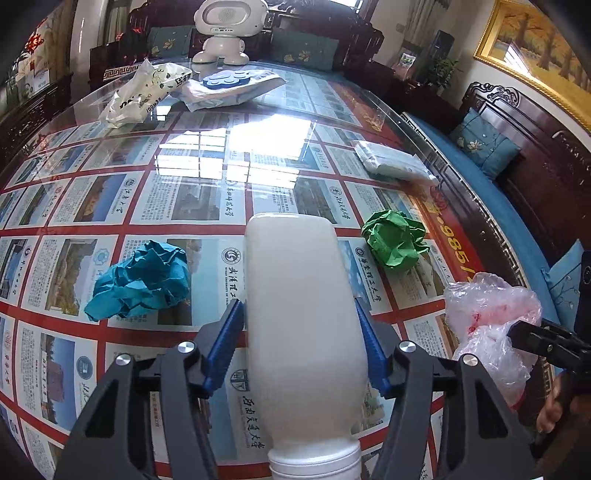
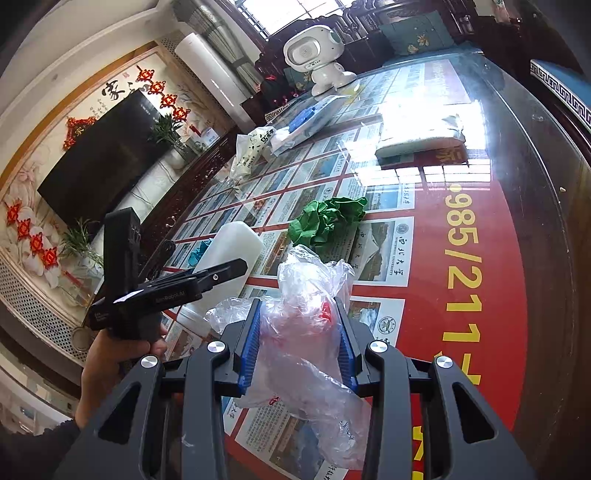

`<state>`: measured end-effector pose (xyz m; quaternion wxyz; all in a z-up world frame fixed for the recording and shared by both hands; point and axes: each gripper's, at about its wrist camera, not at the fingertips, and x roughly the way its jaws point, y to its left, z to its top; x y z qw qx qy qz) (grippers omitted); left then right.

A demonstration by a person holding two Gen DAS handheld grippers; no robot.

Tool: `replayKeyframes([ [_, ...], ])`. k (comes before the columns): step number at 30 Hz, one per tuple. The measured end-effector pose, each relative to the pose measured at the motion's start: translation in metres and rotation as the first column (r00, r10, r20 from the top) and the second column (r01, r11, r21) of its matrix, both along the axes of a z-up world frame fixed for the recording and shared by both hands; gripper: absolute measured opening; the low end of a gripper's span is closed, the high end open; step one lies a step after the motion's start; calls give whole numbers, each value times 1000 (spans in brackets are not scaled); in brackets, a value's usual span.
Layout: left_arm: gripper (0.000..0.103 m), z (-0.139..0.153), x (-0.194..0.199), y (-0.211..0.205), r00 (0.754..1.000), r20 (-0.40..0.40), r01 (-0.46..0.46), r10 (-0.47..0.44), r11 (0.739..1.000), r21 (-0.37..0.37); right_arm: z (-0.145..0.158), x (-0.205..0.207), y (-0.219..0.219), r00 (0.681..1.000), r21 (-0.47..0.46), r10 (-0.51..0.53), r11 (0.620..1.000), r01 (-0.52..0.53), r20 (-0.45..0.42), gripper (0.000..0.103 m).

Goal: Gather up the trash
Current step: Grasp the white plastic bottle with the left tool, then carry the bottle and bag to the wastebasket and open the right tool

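My left gripper point(image 1: 300, 317) is shut on a white plastic bottle point(image 1: 301, 314), its cap toward the camera, held above the glass table. The bottle also shows in the right wrist view point(image 2: 225, 254). My right gripper point(image 2: 299, 325) is shut on a clear plastic bag point(image 2: 303, 332) with red print, which also shows in the left wrist view point(image 1: 491, 321). A crumpled green paper ball point(image 1: 393, 240) lies on the table to the right of the bottle and ahead of the bag point(image 2: 325, 221). A crumpled teal paper ball point(image 1: 140, 278) lies to the left of the bottle.
The glass table point(image 1: 221, 158) covers a printed poster. At its far end stand a white toy robot point(image 1: 223, 29), a tissue pack point(image 1: 144, 92) and a blue object on a flat packet point(image 1: 231, 79). A white wrapped packet point(image 1: 391, 162) lies near the right edge. A blue-cushioned bench point(image 1: 487, 144) runs along the right.
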<state>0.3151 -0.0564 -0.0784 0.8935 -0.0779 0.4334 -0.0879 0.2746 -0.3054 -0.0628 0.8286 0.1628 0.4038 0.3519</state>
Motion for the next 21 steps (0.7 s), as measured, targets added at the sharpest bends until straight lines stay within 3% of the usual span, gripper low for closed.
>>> replayKeyframes([
  [14,54,2,-10,3,998,33,64,-62,996,-67,2,-2,3,1000,1,8,1000,-8,14,36],
  [21,53,7,-18,5,997,45,67,-64,996,-64,2,-4,7,1000,-1,20,1000,-20,15,36],
])
